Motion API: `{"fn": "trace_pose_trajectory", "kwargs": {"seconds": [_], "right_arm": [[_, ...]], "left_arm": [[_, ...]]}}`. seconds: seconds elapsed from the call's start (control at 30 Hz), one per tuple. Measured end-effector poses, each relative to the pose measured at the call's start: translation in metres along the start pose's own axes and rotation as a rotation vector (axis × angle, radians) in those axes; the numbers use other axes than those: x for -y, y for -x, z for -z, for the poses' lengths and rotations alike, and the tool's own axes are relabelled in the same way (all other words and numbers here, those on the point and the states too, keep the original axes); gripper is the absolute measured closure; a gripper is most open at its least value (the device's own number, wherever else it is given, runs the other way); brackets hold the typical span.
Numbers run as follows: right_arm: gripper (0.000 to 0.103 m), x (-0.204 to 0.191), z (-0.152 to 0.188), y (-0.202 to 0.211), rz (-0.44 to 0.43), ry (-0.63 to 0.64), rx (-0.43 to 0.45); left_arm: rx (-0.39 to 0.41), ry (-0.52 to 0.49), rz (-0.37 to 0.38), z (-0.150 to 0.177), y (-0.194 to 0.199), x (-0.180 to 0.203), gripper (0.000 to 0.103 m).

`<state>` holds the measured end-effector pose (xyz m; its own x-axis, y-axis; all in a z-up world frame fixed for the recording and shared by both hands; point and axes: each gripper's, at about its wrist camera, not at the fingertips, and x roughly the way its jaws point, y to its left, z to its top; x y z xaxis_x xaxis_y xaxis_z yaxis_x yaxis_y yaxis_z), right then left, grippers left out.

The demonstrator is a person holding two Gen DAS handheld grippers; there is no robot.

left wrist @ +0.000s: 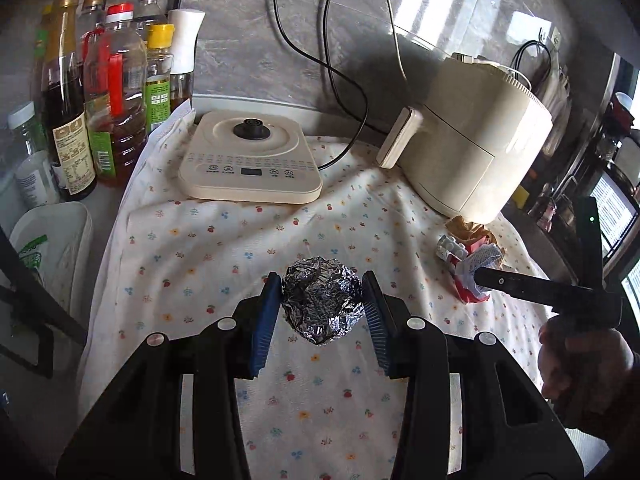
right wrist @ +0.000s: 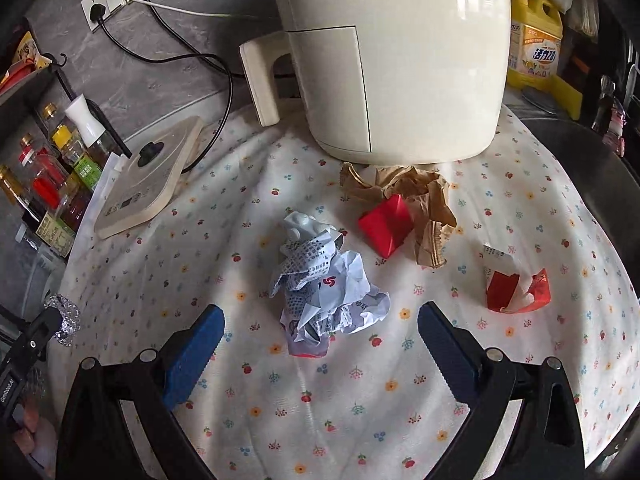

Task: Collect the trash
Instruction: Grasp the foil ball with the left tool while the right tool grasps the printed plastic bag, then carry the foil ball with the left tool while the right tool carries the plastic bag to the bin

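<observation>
My left gripper (left wrist: 322, 298) is shut on a crumpled foil ball (left wrist: 322, 300), held just above the flowered cloth (left wrist: 200, 264); the ball also shows at the left edge of the right wrist view (right wrist: 66, 314). My right gripper (right wrist: 320, 322) is open, its blue pads on either side of a crumpled white printed paper (right wrist: 324, 292) that lies on the cloth. Beyond it lie a red folded wrapper (right wrist: 384, 226), crumpled brown paper (right wrist: 424, 200) and a red-and-white torn packet (right wrist: 516, 286). In the left wrist view the right gripper (left wrist: 480, 276) reaches over that trash pile (left wrist: 468, 268).
A cream air fryer (right wrist: 392, 60) stands at the back, a cream kettle base (left wrist: 250, 160) to its left with black cords. Oil and sauce bottles (left wrist: 100, 96) line the left side. A yellow detergent bottle (right wrist: 534, 40) stands at the far right. A white bin (left wrist: 52, 248) sits left of the cloth.
</observation>
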<state>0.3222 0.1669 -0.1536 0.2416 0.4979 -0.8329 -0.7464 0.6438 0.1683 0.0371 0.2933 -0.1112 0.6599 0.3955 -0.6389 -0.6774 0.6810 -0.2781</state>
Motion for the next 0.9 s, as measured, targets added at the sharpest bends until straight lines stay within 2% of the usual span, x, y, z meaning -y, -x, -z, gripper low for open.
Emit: {"fn": "trace_pose_trajectory", "kwargs": {"seconds": [0.1, 0.17, 0.23, 0.43, 0.57, 0.77, 0.9], "right_arm": [[0.008, -0.002, -0.001, -0.010, 0.020, 0.012, -0.014], [0.016, -0.004, -0.002, -0.014, 0.016, 0.014, -0.017], [0.068, -0.009, -0.003, -0.020, 0.017, 0.050, -0.069], [0.073, -0.018, 0.004, -0.005, -0.004, 0.070, -0.051], [0.073, -0.018, 0.017, 0.008, -0.015, 0.031, -0.041], [0.074, -0.013, 0.040, 0.035, 0.009, -0.036, -0.012], [0.074, -0.003, 0.059, 0.060, 0.032, -0.107, 0.022]], "left_arm": [[-0.002, 0.014, -0.016, 0.007, 0.008, -0.008, 0.061], [-0.004, 0.032, -0.022, 0.011, 0.012, -0.015, 0.061], [-0.007, 0.046, -0.024, 0.015, 0.015, -0.021, 0.061], [-0.015, 0.035, -0.008, 0.017, 0.016, -0.024, 0.061], [-0.024, -0.001, 0.026, 0.014, 0.013, -0.020, 0.061], [-0.067, -0.081, 0.104, 0.010, -0.003, -0.009, 0.061], [-0.093, -0.146, 0.184, 0.006, -0.014, 0.008, 0.061]]}}
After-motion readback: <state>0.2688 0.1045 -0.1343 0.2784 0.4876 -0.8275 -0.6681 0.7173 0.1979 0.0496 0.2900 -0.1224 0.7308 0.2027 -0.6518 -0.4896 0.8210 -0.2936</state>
